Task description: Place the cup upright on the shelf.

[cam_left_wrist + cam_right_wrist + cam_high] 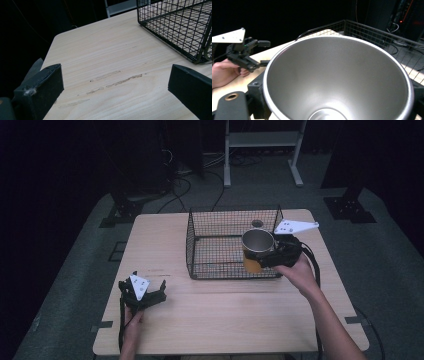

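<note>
A metal cup (pixel 257 247) with an orange outside and a shiny steel inside hangs upright over the front right corner of the black wire basket (pixel 192 245). My right gripper (pixel 262 257) is shut on the cup from the right, one jaw on each side. In the right gripper view the cup's open mouth (pixel 337 82) sits between the jaws of the right gripper (pixel 338 100). My left gripper (pixel 143 285) rests low at the table's front left, open, with nothing between its jaws. In its own view the left gripper (pixel 115 77) has bare wood between its jaws.
The light wooden table (pixel 225 320) has the basket (pixel 175 27) standing at its middle back, with a dark round thing (pixel 257 223) by the basket's far wall. The other hand and the left gripper (pixel 249 57) appear far off. A white rack (pixel 262 140) and cables lie on the floor behind.
</note>
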Available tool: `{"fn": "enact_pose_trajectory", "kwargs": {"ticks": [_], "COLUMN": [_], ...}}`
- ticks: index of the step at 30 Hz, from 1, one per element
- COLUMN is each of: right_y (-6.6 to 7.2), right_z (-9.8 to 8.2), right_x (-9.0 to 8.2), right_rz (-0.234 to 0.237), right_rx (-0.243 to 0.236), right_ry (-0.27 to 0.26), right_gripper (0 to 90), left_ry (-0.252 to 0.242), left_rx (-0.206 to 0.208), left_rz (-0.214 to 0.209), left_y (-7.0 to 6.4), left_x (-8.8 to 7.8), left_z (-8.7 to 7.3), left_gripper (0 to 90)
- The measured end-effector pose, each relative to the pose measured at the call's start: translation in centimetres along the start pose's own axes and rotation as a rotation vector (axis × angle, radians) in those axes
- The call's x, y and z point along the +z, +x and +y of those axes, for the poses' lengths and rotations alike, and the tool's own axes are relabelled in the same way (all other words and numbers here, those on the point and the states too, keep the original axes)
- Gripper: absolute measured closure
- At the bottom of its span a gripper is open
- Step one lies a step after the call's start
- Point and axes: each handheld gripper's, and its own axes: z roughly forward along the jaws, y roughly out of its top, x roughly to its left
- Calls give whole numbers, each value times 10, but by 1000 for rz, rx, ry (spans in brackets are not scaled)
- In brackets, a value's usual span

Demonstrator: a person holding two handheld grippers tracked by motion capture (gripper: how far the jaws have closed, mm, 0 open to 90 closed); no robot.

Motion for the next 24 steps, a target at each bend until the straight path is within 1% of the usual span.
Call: {"fn": "enact_pose_trajectory", "kwargs": {"ticks": [2,3,8,11,15,24], "right_y": [-1,-3,-6,-9,-13,-21], "right_z": [2,7,14,22,26,34], "right_x": [1,4,8,11,15,25], "right_rz": [-2,-5,-8,-15,-15,-28], "right_rx": [-2,0,-4,-5,6,15], "right_ry": [3,-2,-6,-11,-9,-6], "right_gripper": [117,117,116,116,116,116], "left_ry": [0,-1,-1,-1,-3,-1], "left_rx": [0,4,5,4,5,3], "left_rz": [-1,0,0,-1,-2,-1], "left_y": [0,0,0,0,0,0], "left_x": [0,0,0,0,0,0], "left_z": [0,0,0,0,0,0], "left_gripper": [0,0,0,0,0,0]}}
